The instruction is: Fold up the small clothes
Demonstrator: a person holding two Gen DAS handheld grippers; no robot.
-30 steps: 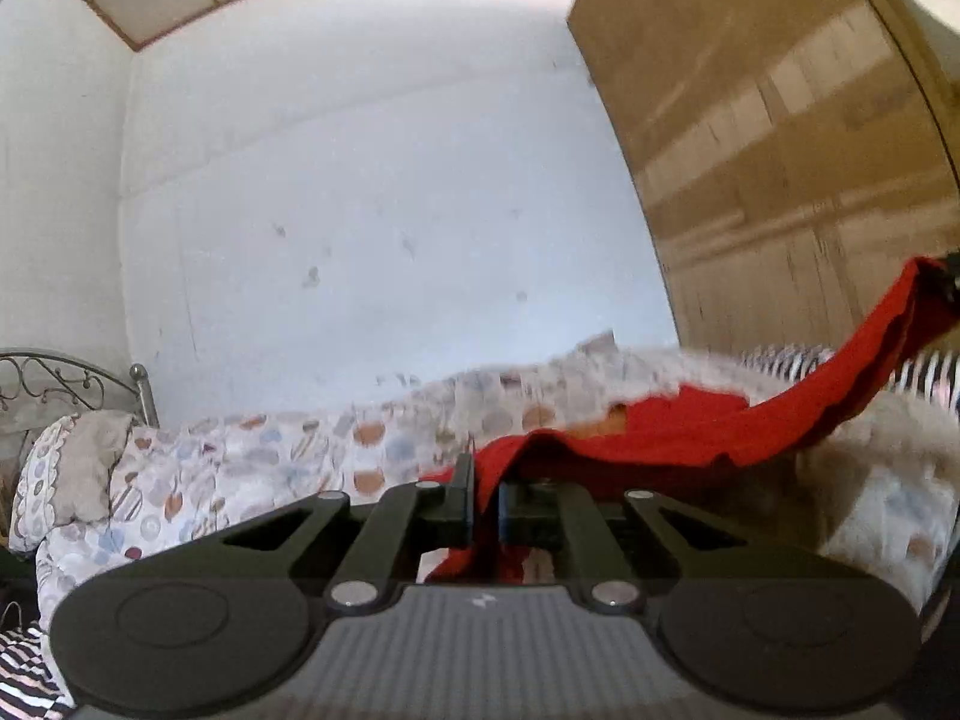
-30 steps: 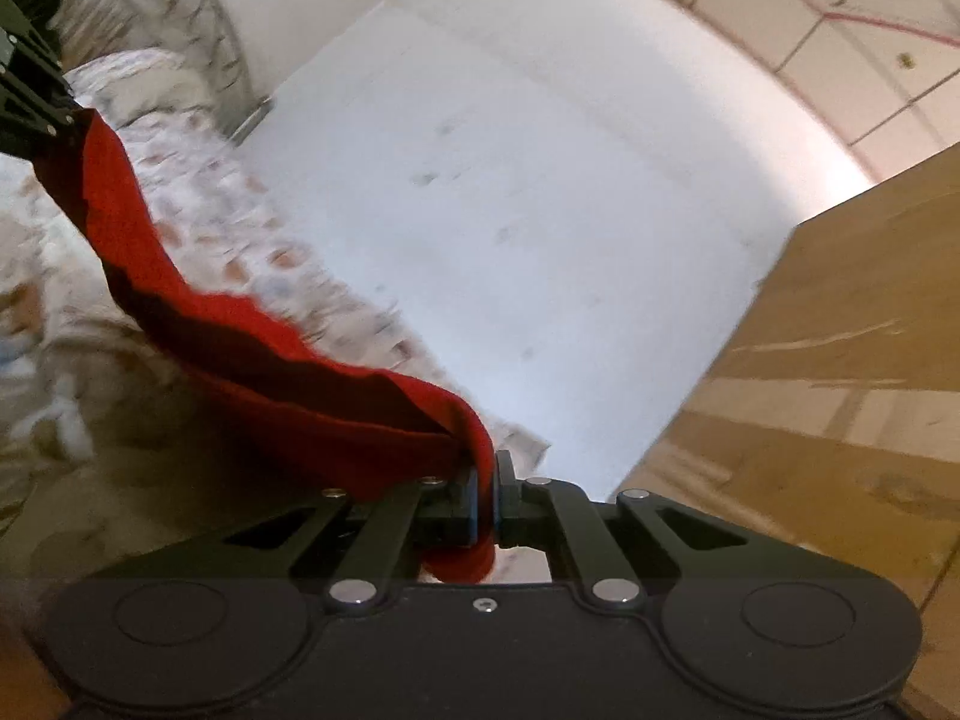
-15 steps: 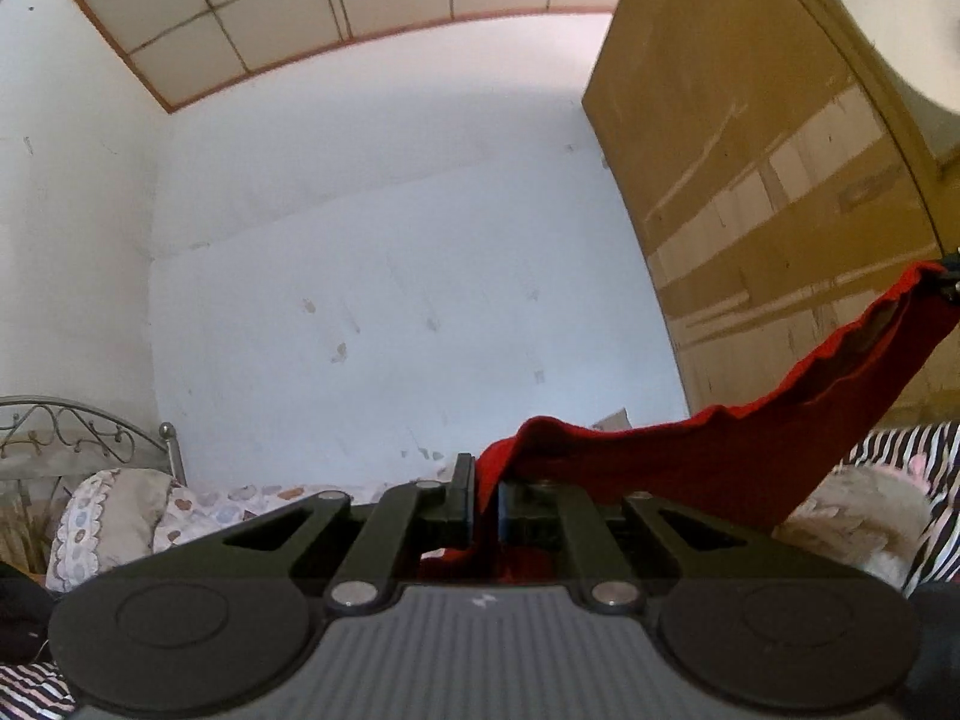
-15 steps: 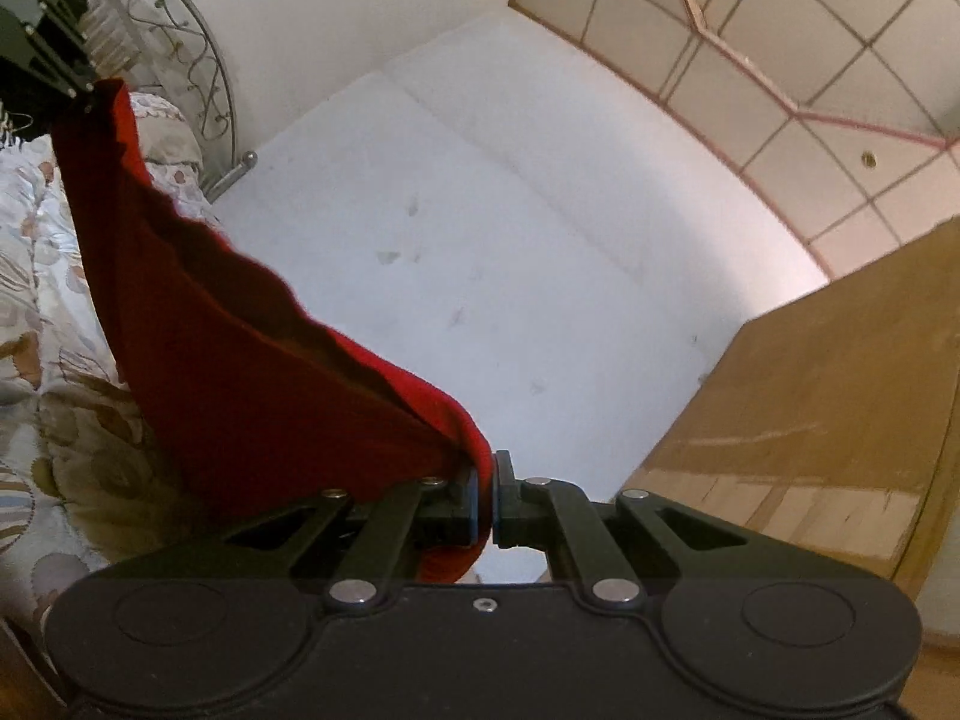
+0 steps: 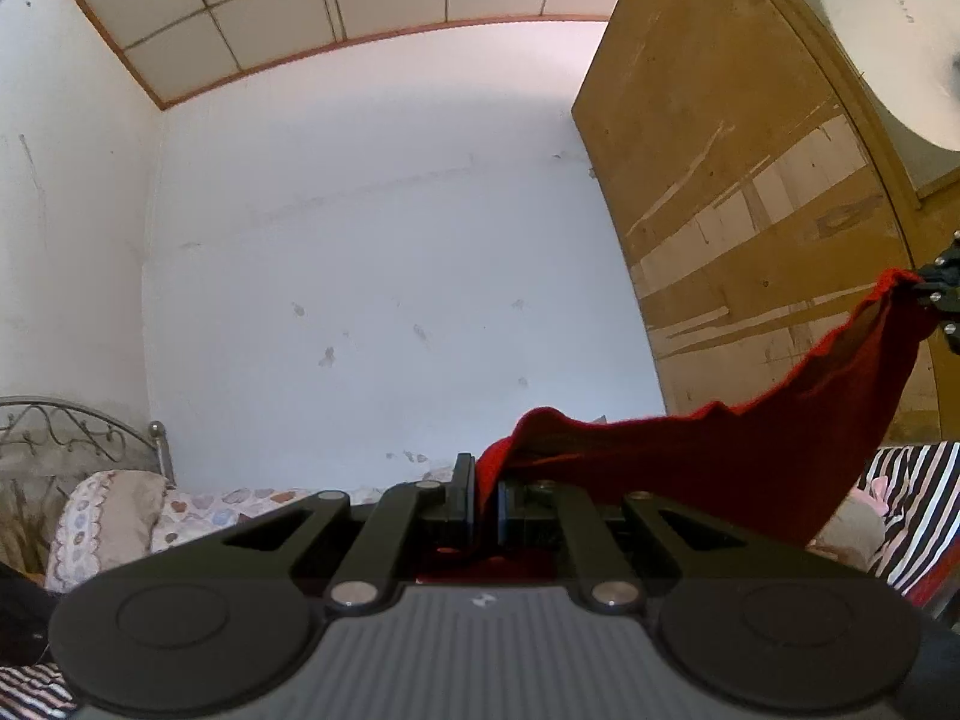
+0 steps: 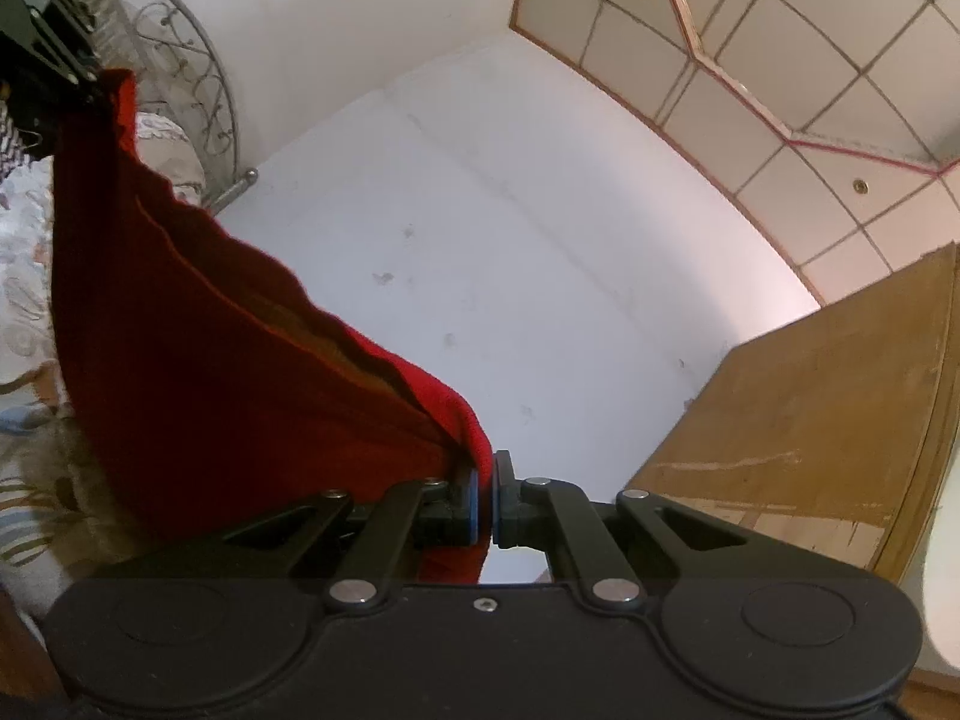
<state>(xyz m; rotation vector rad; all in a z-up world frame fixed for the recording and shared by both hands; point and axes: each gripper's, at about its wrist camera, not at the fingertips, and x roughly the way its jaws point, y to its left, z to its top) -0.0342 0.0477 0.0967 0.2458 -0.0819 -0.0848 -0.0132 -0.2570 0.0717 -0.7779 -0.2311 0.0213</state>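
The red garment (image 5: 720,468) hangs in the air between the two claws, above the bed (image 5: 198,510): the left gripper (image 5: 485,495) is clamped on one end of its upper edge, the right gripper (image 6: 485,495) pinches the other, likely so the cloth drops flat and straightens before being laid down for folding

Both tools have lifted the red garment (image 5: 750,468) clear of the bed (image 5: 198,510).
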